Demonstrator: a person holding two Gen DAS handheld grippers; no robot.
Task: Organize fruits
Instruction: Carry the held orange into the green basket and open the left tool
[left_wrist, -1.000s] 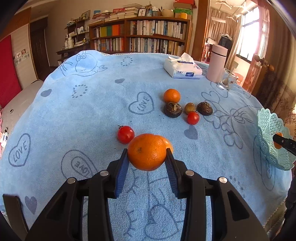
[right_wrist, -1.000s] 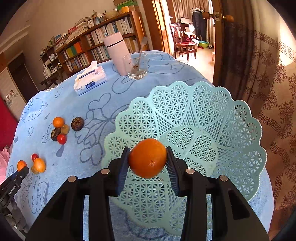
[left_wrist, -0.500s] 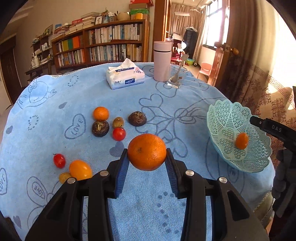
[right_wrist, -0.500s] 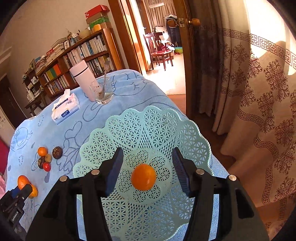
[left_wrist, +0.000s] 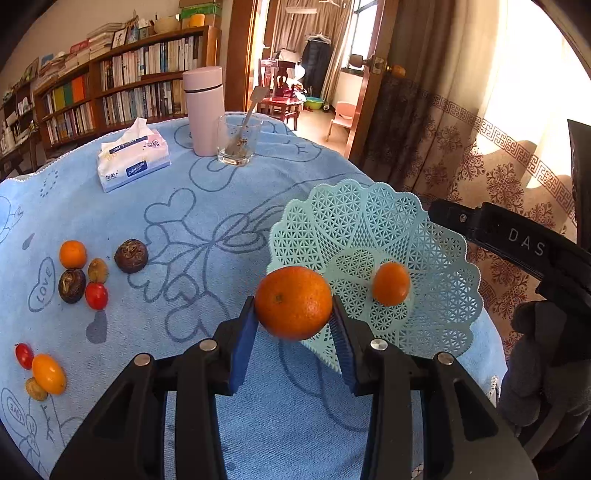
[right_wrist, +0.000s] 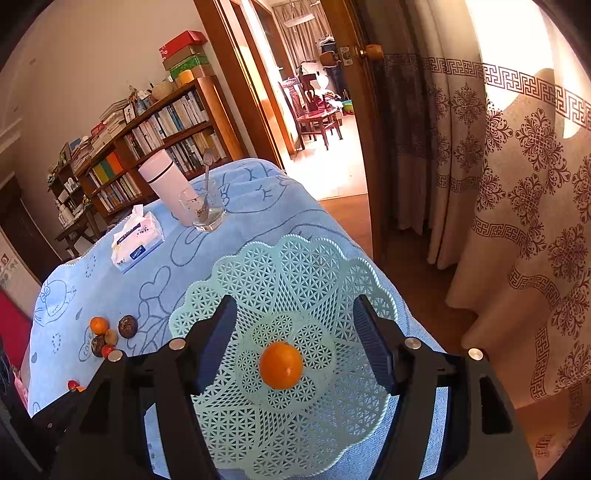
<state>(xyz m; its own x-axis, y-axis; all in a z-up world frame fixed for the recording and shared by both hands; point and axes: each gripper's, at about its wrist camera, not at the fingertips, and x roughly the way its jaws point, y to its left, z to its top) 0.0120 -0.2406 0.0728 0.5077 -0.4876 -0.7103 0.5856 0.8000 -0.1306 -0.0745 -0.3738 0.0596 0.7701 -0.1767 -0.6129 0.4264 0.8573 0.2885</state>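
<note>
My left gripper (left_wrist: 293, 325) is shut on a large orange (left_wrist: 293, 302), held just above the near-left rim of the mint lattice basket (left_wrist: 436, 236). A smaller orange (left_wrist: 390, 283) lies in the basket's middle. My right gripper (right_wrist: 295, 332) hovers above the basket (right_wrist: 258, 266) with its jaws opening; that orange (right_wrist: 281, 364) rests free below, between them but untouched. In the left wrist view the right gripper's black body enters from the right. On the blue cloth lie another orange (left_wrist: 72, 254), dark round fruits (left_wrist: 131, 255), red tomatoes (left_wrist: 96, 295) and a yellow-orange fruit (left_wrist: 48, 373).
At the table's far side stand a pink flask (left_wrist: 204, 110), a glass with a spoon (left_wrist: 238, 142) and a tissue pack (left_wrist: 133, 160). The table edge drops off just right of the basket, toward patterned curtains (right_wrist: 517, 221) and a doorway. A gloved hand (left_wrist: 546, 354) is at right.
My left gripper has swung right with the large orange, from the fruit cluster to the basket's rim. My right gripper let go of the small orange into the basket, widened and rose.
</note>
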